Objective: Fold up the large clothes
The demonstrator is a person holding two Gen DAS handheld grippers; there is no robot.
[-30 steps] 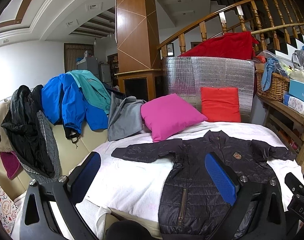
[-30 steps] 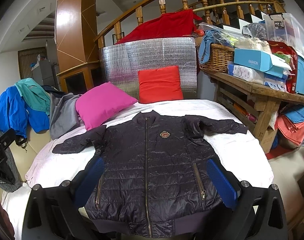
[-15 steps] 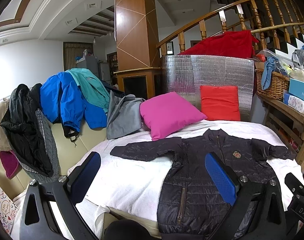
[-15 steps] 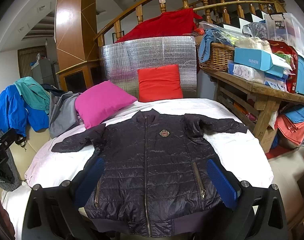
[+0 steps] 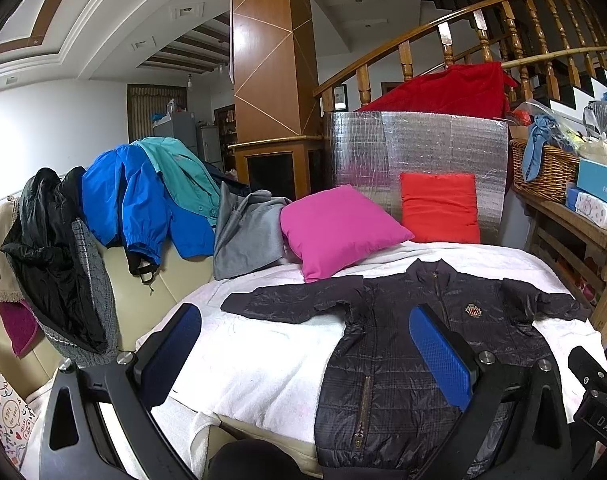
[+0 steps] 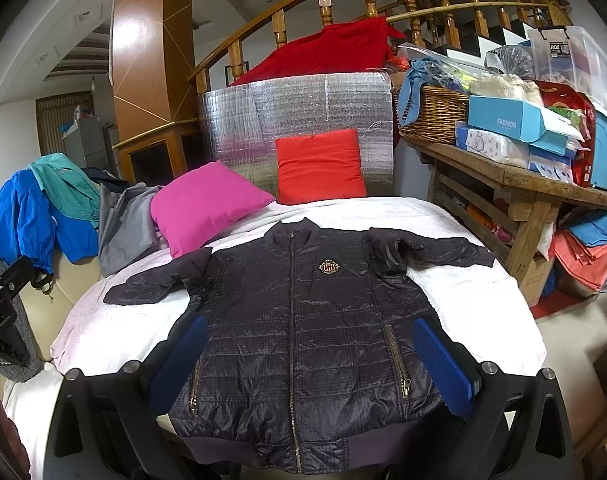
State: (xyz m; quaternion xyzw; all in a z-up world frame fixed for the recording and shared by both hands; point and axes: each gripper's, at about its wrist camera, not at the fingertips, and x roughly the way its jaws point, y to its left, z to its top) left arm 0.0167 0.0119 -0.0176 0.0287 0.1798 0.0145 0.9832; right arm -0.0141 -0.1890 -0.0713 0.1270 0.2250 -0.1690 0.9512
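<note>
A dark quilted jacket (image 6: 303, 320) lies flat and face up on a white cloth (image 6: 471, 292), zipped, with both sleeves spread sideways. It also shows in the left wrist view (image 5: 415, 340), right of centre. My right gripper (image 6: 307, 348) is open and empty, hovering over the jacket's lower hem. My left gripper (image 5: 303, 344) is open and empty, over the white cloth (image 5: 263, 364) near the jacket's left side and sleeve.
A pink cushion (image 6: 207, 204) and a red cushion (image 6: 319, 166) lean behind the jacket against a silver foil panel (image 6: 303, 108). Jackets hang over a sofa back (image 5: 115, 196) on the left. A wooden bench (image 6: 515, 184) with a basket and boxes stands right.
Both views have shifted slightly; the jacket sits a little higher in each frame. Both grippers stay open and nothing has been taken hold of.
</note>
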